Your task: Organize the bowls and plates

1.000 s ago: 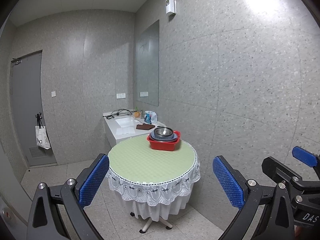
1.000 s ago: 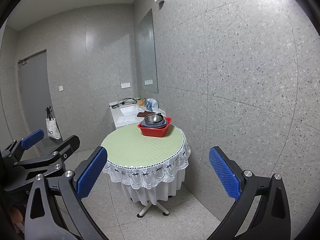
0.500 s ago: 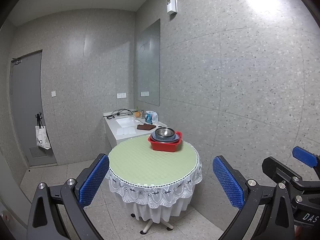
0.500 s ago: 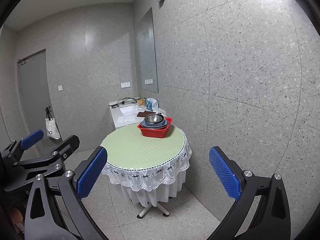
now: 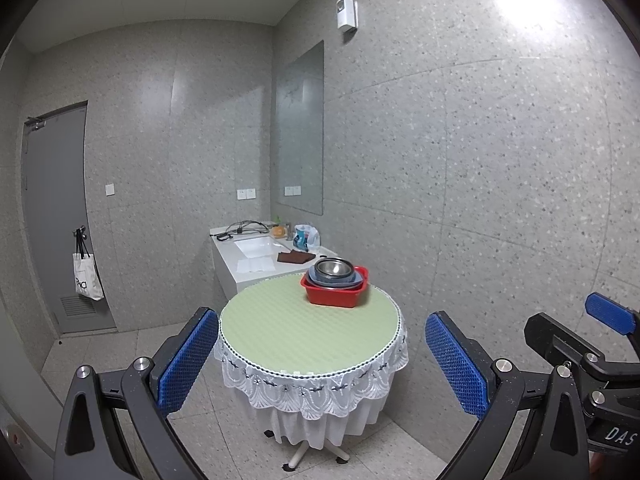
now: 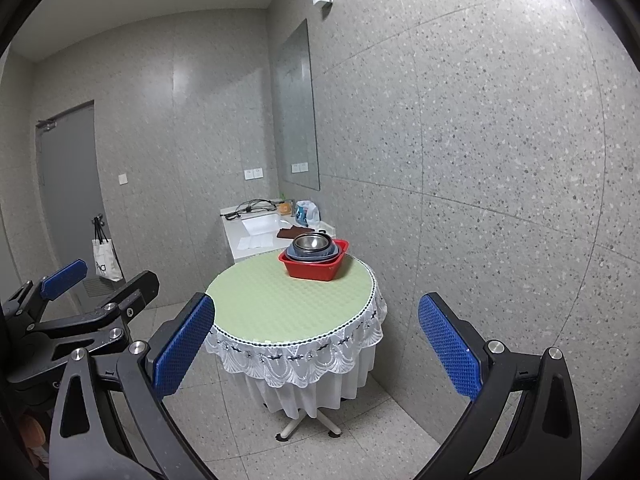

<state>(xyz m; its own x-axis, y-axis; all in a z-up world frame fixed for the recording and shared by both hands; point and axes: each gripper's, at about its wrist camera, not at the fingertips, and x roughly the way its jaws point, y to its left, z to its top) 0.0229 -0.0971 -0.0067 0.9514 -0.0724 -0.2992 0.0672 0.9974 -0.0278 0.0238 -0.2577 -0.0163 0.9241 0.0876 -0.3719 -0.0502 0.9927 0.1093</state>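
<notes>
Your left gripper (image 5: 320,364) and right gripper (image 6: 316,344) both gape wide, empty, well short of the red basin (image 5: 335,292) of stacked bowls (image 5: 333,270) on the worktop (image 5: 288,332).

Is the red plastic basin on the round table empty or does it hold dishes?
It holds dishes: a blue-grey bowl and a metal bowl sit nested inside the red plastic basin.

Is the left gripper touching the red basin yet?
Apart. The left wrist view shows the left gripper open and empty, with a stretch of green tablecloth between its pads and the red basin at the table's far side.
</notes>
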